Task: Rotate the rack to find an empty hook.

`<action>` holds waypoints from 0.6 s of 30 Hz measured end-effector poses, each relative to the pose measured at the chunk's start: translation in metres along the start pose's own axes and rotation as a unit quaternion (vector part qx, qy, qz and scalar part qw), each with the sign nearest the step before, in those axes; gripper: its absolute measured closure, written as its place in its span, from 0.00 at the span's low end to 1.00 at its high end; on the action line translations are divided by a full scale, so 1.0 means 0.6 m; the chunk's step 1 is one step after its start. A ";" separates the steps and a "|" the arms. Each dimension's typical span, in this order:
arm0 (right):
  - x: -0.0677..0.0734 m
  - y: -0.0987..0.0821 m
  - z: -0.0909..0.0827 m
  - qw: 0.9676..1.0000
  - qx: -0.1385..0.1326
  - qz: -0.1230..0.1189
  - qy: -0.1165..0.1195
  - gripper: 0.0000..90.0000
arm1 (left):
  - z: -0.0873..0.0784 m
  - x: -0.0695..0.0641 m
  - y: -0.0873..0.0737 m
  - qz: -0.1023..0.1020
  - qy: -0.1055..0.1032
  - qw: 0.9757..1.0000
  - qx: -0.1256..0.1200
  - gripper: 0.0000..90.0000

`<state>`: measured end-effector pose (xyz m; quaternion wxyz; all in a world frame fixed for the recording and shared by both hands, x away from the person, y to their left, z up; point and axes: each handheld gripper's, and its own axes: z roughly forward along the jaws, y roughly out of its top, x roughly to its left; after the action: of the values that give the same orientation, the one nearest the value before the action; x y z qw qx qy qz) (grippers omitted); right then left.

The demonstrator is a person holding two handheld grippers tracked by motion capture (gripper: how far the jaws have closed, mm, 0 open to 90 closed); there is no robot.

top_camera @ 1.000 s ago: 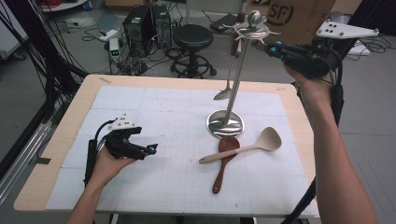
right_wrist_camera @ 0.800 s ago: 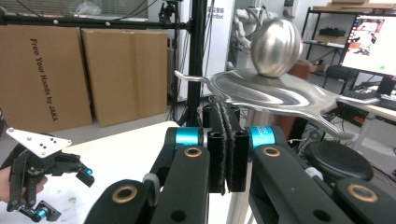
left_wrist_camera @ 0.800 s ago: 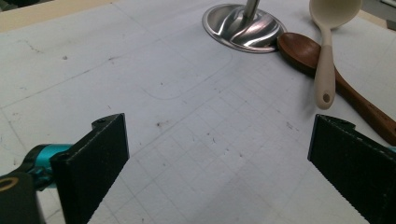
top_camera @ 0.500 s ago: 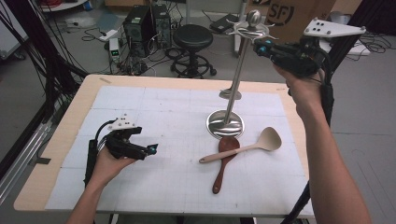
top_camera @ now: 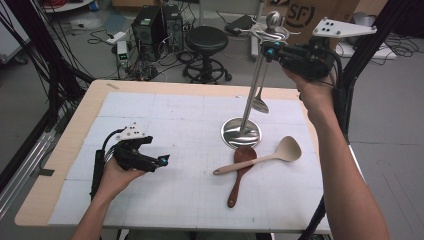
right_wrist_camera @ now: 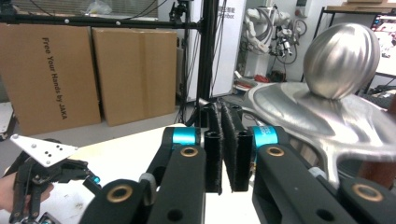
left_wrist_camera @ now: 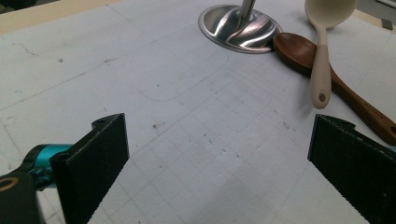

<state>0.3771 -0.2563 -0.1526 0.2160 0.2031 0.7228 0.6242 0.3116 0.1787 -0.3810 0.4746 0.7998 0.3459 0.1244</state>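
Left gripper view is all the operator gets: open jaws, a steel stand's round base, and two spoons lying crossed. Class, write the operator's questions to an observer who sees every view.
Operator: Does anything hang on the shiny steel stand?
Observer: Yes. A long steel spoon hangs from a hook near its top, with the bowl down.
Operator: Where is the right gripper?
Observer: The right gripper is held up beside the stand's top, just below the round ball knob.
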 end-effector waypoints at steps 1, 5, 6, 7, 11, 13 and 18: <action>0.001 -0.002 -0.002 1.000 0.001 -0.001 0.003 0.94 | -0.001 0.001 0.000 0.003 0.000 1.000 0.002 0.07; 0.006 -0.013 -0.009 1.000 0.009 -0.001 0.015 0.90 | -0.001 0.000 0.000 0.000 -0.002 1.000 -0.001 0.06; 0.007 -0.017 -0.010 1.000 0.011 0.000 0.019 0.89 | -0.002 0.000 -0.001 -0.002 -0.001 1.000 -0.003 0.06; 0.009 -0.022 -0.011 1.000 0.011 0.001 0.023 0.88 | -0.003 0.000 -0.001 0.000 -0.001 1.000 -0.003 0.06; 0.019 -0.043 -0.015 0.999 0.016 0.002 0.036 0.83 | -0.004 0.001 -0.003 -0.002 0.000 1.000 -0.004 0.06; 0.025 -0.054 -0.015 0.999 0.021 0.002 0.047 0.82 | -0.005 0.001 -0.003 -0.002 0.000 1.000 -0.004 0.07; 0.036 -0.084 -0.016 0.998 0.030 0.004 0.059 0.82 | -0.003 0.001 -0.003 -0.003 0.000 1.000 -0.004 0.06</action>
<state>0.3525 -0.2592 -0.2024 0.1649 0.1752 0.7519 0.6138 0.3100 0.1807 -0.3814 0.4777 0.7971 0.3477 0.1247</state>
